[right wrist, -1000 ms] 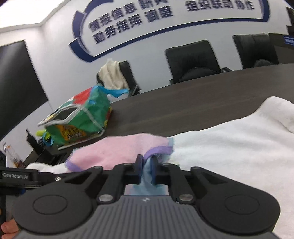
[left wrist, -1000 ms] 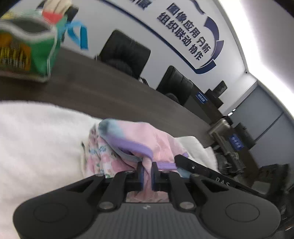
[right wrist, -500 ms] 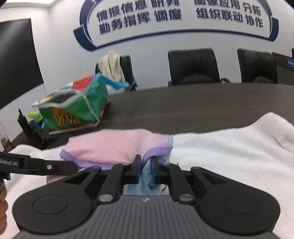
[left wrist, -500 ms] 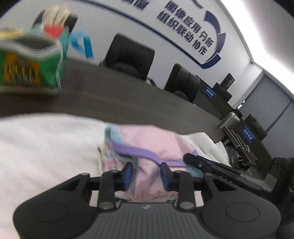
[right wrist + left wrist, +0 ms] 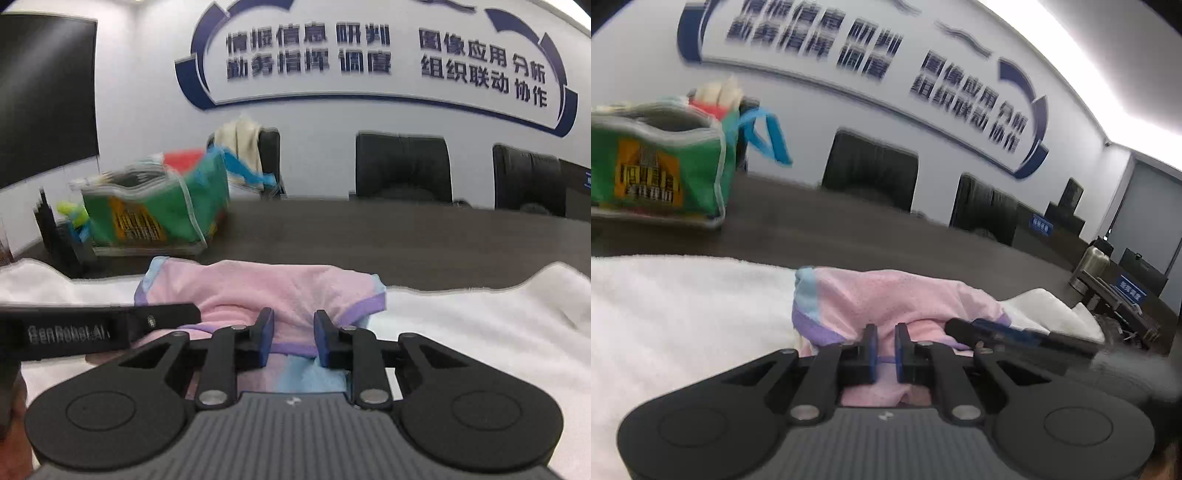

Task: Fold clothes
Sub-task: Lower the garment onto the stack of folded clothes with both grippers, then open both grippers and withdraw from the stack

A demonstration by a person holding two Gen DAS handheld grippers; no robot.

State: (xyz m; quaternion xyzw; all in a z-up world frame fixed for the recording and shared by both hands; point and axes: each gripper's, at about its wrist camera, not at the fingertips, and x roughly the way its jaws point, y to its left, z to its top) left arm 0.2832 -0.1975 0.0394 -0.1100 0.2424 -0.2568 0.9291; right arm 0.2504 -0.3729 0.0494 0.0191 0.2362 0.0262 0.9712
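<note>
Left gripper (image 5: 885,345): jaws just closing, narrow gap, nothing visibly clamped. Pink garment (image 5: 280,291): folded, lying on white towel (image 5: 498,332), apparently laid down to set the fold. Right gripper (image 5: 294,338): parted, astride purple hem, released.

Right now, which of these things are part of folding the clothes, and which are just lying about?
In use:
- pink garment, folded over on itself
- white towel under it
- left gripper
- right gripper, jaws apart over the garment

Lying about:
- green bag
- black chairs
- metal flask
- cream cloth on a chair
- dark table
</note>
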